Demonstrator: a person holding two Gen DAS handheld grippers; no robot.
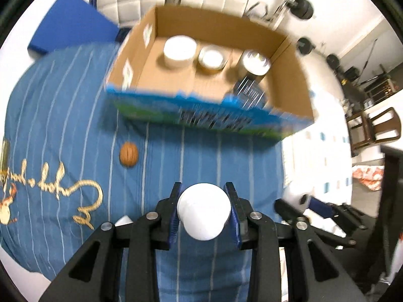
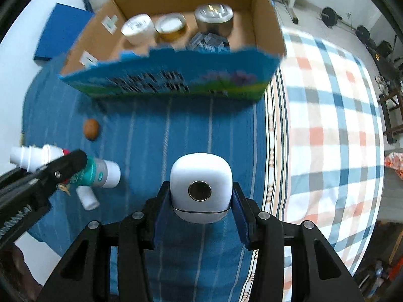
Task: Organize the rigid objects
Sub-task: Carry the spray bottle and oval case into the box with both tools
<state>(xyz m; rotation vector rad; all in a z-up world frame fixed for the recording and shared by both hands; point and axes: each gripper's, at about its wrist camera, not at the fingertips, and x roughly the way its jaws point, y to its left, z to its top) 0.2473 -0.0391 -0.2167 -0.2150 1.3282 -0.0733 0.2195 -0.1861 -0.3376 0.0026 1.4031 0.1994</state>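
Your left gripper (image 1: 204,210) is clamped on a white bottle (image 1: 203,211), held above the blue striped cloth (image 1: 75,105). A walnut (image 1: 129,154) lies loose on the cloth, well short of the cardboard box (image 1: 289,58). Your right gripper (image 2: 201,196) is clamped on a white rounded case (image 2: 200,191). Judged progress: roughly half done. The box already holds a white tub (image 2: 138,29), a gold-rimmed tin (image 2: 171,26), a steel canister (image 2: 214,19) and a clear item; several small bottles (image 2: 100,171) await on the cloth.

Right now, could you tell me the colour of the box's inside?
Plain brown cardboard, clearest in the right wrist view.
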